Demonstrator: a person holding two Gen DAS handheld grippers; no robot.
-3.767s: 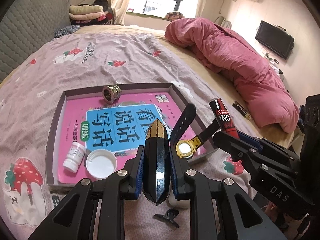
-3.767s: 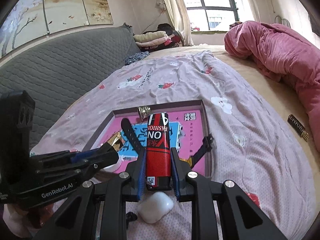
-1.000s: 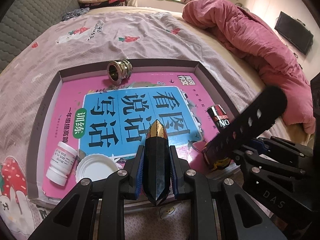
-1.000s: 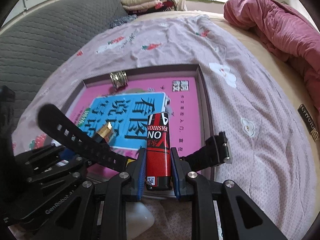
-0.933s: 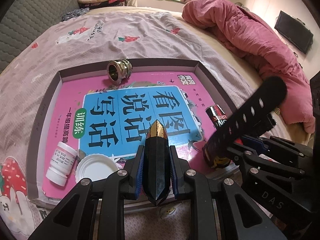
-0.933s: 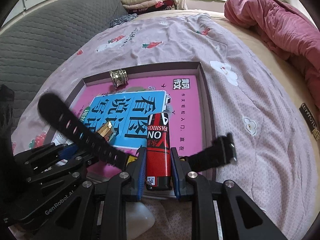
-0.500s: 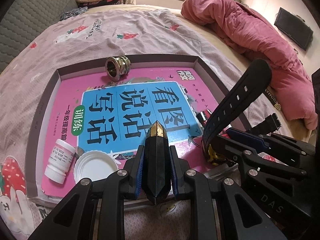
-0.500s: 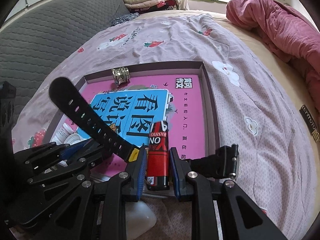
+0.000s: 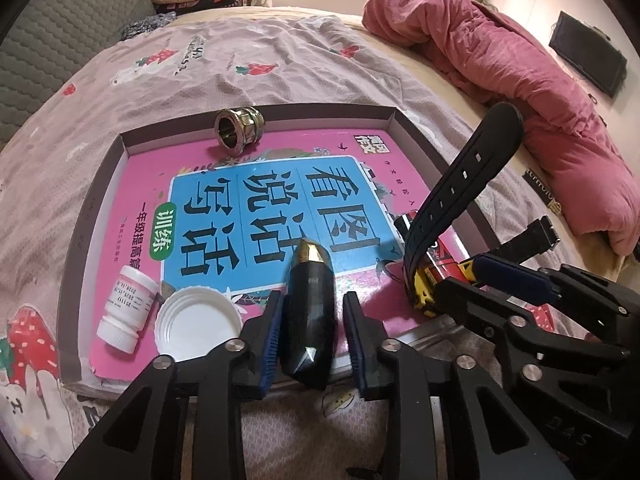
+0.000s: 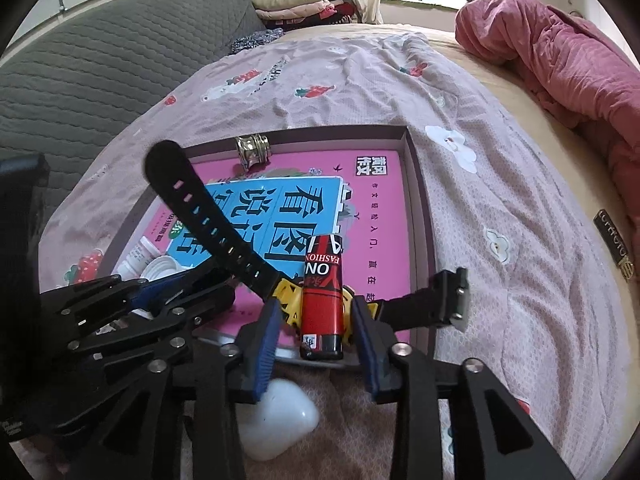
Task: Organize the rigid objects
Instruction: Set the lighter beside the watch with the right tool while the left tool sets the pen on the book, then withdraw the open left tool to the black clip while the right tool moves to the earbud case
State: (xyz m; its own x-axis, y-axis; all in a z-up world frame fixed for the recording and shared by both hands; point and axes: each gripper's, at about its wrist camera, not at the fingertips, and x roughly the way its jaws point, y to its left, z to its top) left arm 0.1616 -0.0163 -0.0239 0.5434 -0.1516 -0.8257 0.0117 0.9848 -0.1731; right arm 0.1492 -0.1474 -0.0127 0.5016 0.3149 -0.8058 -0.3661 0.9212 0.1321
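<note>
A black faceted piece with a gold tip (image 9: 310, 300) lies on the pink book inside the shallow tray (image 9: 256, 112). My left gripper (image 9: 313, 304) straddles it with jaws opening, and a gap shows at each pad. A red lighter (image 10: 323, 280) rests on the yellow case of a black-strapped watch (image 10: 208, 212) at the tray's near edge. My right gripper (image 10: 315, 308) flanks the lighter, its jaws opening too, pads clear of it. In the left wrist view the watch strap (image 9: 468, 184) arches up and hides most of the lighter.
In the tray lie a metal fitting (image 9: 238, 134), a small white bottle (image 9: 126, 308) and a white lid (image 9: 198, 326). A white lump (image 10: 280, 420) sits on the bedspread under my right gripper. A pink duvet (image 9: 500, 52) lies at the right, with a dark label strip (image 10: 614, 244) below it.
Both pairs of jaws have spread apart. The black piece and the red lighter, gripped before, now lie loose in the tray, the lighter down on the watch.
</note>
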